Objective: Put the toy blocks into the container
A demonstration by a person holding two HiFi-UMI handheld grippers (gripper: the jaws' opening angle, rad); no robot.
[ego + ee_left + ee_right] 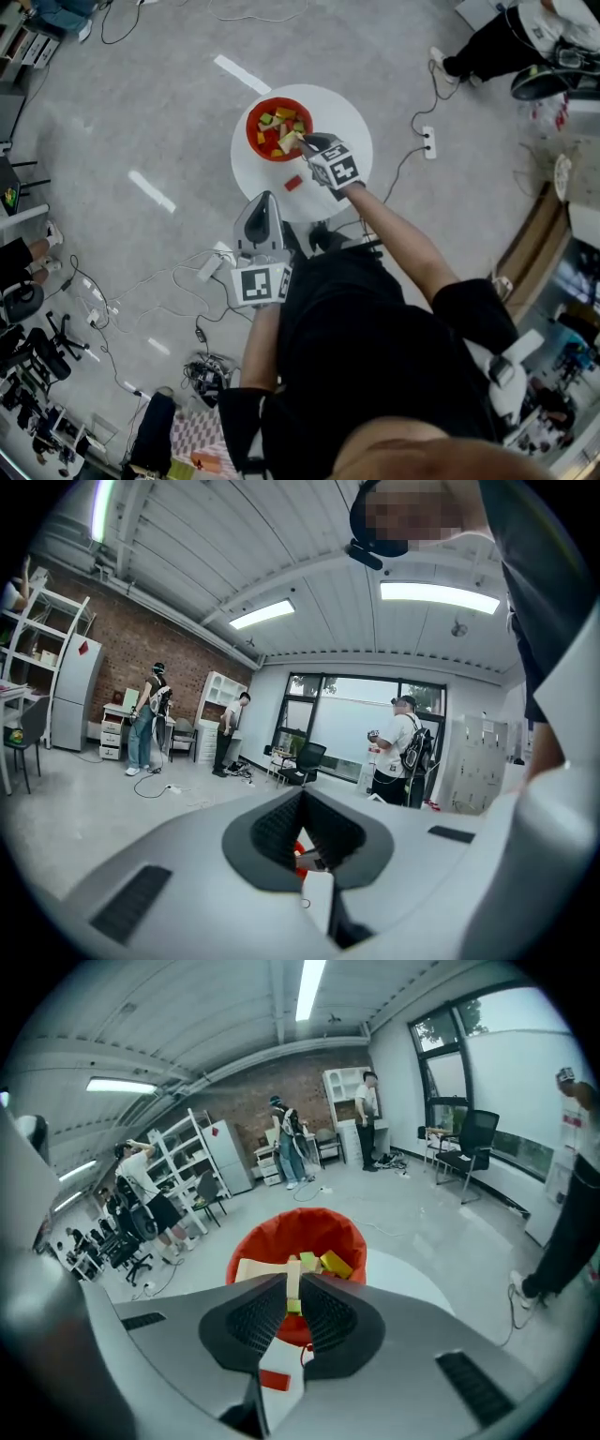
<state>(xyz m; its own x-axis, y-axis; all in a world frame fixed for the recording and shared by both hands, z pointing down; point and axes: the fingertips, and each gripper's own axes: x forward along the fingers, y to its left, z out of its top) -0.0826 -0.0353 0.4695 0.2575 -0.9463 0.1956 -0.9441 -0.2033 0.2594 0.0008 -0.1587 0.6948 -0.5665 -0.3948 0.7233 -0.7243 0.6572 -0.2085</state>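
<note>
**Status: right hand-held gripper holding a block at the container**

Head view. A round white bench (342,117) carries a red container (251,131) on its far left part. Yellow, green and red toy blocks (277,125) lie inside the container. One red block (293,183) lies alone on the bench surface, near the container on the person's side. The right hand-held gripper (305,141) is at the container's near right rim, with a beige block (289,142) at its tip over the rim. The left hand-held gripper (265,199) is over the near edge of the bench, apart from the container, its jaws drawn to a point.

Left gripper view. The left hand-held gripper (302,794) has its jaws pressed together at the tips, with nothing between them. A patch of red shows behind the pads; which thing it belongs to cannot be told.

Right gripper view. The right hand-held gripper (292,1299) is pinching the beige block (291,1283), held on edge between the pads. The red container (309,1232) is directly ahead, with a yellow block (336,1263) and a green block (305,1260) inside. The red block (275,1381) lies on the bench (403,1279) below the jaws.
</note>
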